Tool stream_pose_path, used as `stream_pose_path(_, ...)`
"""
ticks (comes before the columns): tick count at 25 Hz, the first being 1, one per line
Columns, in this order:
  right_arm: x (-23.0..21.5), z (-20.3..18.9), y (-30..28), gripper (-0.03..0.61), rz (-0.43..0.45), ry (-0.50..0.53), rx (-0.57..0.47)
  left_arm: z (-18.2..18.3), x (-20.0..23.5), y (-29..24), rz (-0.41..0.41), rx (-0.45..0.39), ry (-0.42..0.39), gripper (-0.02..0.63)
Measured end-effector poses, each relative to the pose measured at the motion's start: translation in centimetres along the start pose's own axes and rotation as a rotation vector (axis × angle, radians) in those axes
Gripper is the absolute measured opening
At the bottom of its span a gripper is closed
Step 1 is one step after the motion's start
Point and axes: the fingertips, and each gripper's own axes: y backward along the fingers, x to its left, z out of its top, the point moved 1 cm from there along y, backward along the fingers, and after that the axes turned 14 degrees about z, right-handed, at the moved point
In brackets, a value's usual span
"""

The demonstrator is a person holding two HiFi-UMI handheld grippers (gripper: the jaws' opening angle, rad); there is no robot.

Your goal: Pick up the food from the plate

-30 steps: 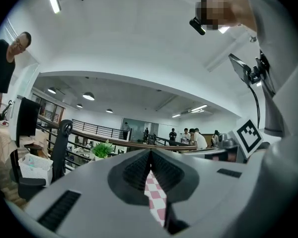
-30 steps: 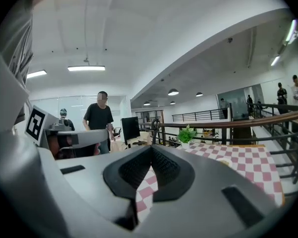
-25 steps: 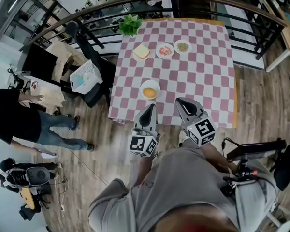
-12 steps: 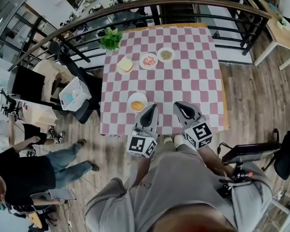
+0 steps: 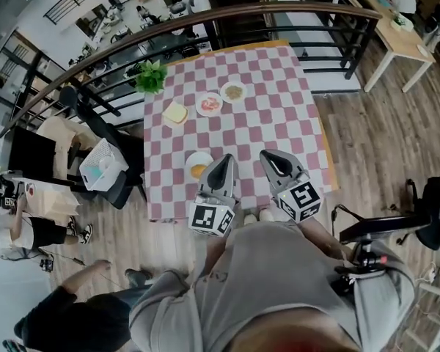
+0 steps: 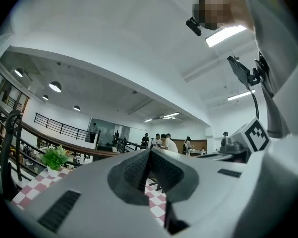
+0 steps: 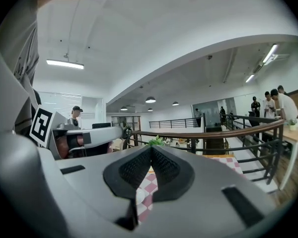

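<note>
My left gripper (image 5: 223, 164) and right gripper (image 5: 270, 157) are both closed on nothing at the table's (image 5: 279, 123) near edge. The food (image 5: 210, 103) sits on its plate (image 5: 200, 109) at the far side. I should open one wide before reaching, then come down squarely.

Yellow bread slice (image 5: 175, 113), flat, near food plate (image 5: 199, 108)

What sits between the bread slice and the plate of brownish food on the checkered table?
A plate of reddish food sits between them, visible in the head view.
</note>
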Motion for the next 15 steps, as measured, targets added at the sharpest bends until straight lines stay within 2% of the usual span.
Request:
stream_pose_path(7,-0.9,0.7,-0.2,0.014,-0.049,0.019,-0.010,-0.1,1.1,-0.1,-0.007,-0.014,-0.008,0.009)
stream_pose_path(15,-1.3,0.2,-0.7,0.014,-0.055,-0.009,0.004,-0.3,1.7,-0.5,-0.020,-0.008,-0.017,0.009)
